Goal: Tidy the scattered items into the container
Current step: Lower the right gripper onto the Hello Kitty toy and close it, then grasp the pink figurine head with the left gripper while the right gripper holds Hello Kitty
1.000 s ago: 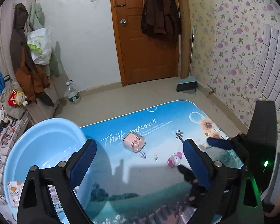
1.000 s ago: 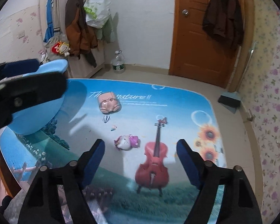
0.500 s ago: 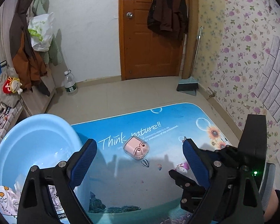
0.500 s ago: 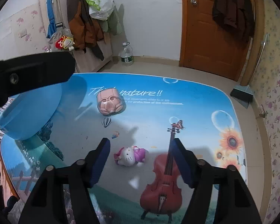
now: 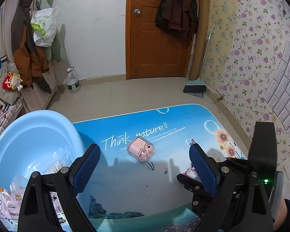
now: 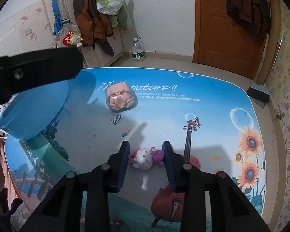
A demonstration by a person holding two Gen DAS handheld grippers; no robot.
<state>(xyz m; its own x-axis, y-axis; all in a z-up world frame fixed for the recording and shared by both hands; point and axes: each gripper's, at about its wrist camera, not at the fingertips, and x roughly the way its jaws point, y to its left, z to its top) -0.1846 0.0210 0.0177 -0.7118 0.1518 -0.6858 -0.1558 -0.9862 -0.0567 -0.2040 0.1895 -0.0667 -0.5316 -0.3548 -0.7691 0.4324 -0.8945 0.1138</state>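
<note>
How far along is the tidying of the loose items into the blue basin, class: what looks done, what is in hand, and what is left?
Done: printed packets already lie in the blue basin. In hand: the right gripper, whose jaws have just been closing, brackets the small cat toy, which is still on the table. Left: the pink case lies untouched ahead of the open left gripper.
</note>
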